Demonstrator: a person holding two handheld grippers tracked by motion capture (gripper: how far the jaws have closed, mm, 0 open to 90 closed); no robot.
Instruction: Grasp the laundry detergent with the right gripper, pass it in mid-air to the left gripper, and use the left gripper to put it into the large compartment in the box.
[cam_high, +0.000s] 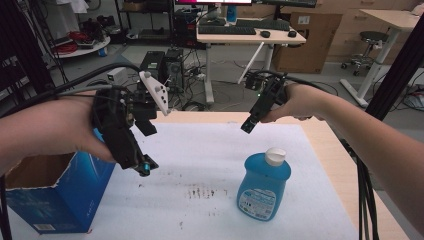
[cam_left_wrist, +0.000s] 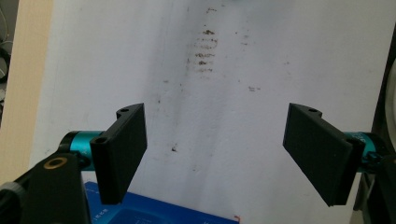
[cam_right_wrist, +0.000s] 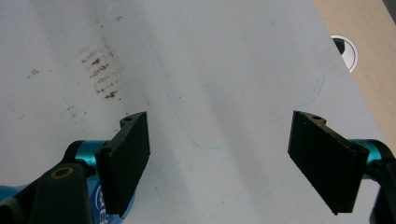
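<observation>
A blue liquid bottle (cam_high: 263, 186) with a white cap stands upright on the white sheet (cam_high: 200, 155), right of centre. My left gripper (cam_high: 144, 148) hovers over the sheet's left side, beside an open blue cardboard box (cam_high: 55, 197). In the left gripper view the left gripper (cam_left_wrist: 215, 135) stands open with nothing between its jaws, and the box's edge (cam_left_wrist: 154, 212) lies just below. My right gripper (cam_high: 249, 121) hangs above the sheet's far edge, behind the bottle. In the right gripper view the right gripper (cam_right_wrist: 219, 140) is open and empty, with the bottle's label (cam_right_wrist: 99, 198) at the lower left.
Brown stains (cam_high: 202, 192) mark the sheet near the bottle. The wooden table (cam_high: 340, 165) shows along the right edge, with a round cable hole (cam_right_wrist: 345, 50) in it. Beyond the table stand a desk with keyboards (cam_high: 250, 31), computers, cables and a stool.
</observation>
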